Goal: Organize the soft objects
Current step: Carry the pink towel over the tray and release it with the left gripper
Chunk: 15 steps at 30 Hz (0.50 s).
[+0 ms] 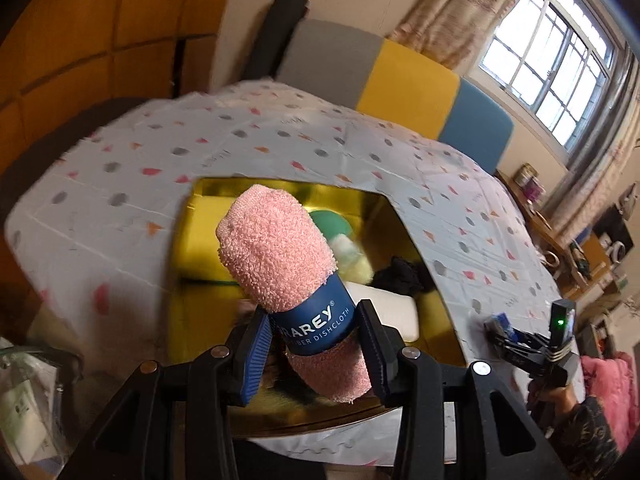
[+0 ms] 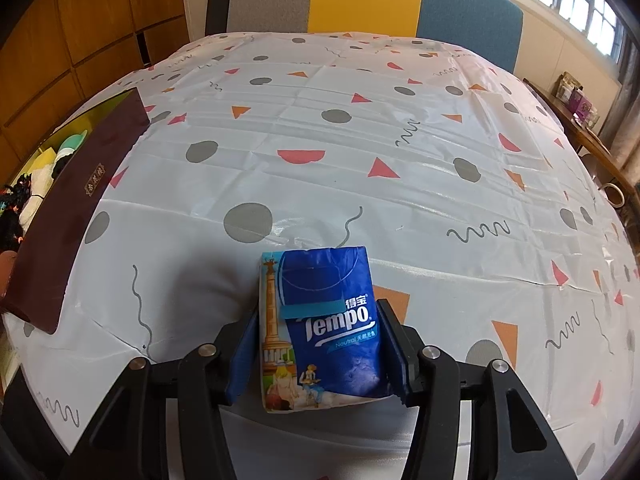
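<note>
Above the gold-lined box [image 1: 192, 240], the left gripper [image 1: 316, 344] clamps a nubby pink rolled dishcloth [image 1: 276, 256]; near the table edge, the right gripper [image 2: 320, 344] squeezes a glossy tissue pack [image 2: 324, 320].

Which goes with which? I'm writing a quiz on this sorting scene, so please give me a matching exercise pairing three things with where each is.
Things:
1. pink dishcloth roll
2. Tempo tissue pack
3. white block

Places:
A. lying in the gold-lined box
B. between the right gripper jaws
C. between the left gripper jaws

Pairs: 1-C, 2-B, 3-A
</note>
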### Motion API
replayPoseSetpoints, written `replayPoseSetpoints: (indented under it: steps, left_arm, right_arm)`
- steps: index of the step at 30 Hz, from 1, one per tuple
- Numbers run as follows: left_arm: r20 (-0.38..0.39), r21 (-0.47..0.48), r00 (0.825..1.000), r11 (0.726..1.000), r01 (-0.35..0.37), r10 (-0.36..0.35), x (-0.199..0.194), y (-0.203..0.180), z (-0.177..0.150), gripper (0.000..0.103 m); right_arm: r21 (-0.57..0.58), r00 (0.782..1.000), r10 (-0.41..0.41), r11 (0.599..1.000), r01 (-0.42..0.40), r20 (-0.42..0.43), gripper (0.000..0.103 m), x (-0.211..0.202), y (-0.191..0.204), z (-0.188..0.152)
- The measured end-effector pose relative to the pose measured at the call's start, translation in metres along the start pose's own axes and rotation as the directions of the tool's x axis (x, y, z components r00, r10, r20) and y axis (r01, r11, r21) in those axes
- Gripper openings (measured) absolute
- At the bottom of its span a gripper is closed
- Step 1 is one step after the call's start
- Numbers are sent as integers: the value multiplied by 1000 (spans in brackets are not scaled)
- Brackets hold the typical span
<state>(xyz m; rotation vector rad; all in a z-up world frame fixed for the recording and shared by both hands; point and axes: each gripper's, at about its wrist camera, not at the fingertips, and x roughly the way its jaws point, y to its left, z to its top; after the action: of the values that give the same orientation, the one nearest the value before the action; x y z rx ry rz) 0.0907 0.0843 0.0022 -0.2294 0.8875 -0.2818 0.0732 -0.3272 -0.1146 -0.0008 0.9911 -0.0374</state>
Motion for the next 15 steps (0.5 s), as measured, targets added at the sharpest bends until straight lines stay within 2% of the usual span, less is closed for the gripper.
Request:
replayPoseSetpoints:
  steps: [2,6,11,15]
  left_arm:
    - [-33,15,999,999,30,-29,16,-9,5,42]
    - [-90,65,995,997,38,-32,53,-24,16,42]
    - [-125,111,992,994,-10,24,88,-28,32,43]
    - [-191,111,980,993,-36,57,117,-23,37,46]
  right_arm:
    - [1,1000,-1,1000,1,0,55,0,0,0]
    - [2,1000,2,1000,-2,0,55,0,0,0]
    - [1,1000,3,1000,-3,-1,55,0,-1,0]
    - [1,1000,4,1000,-4,-1,55,0,-1,0]
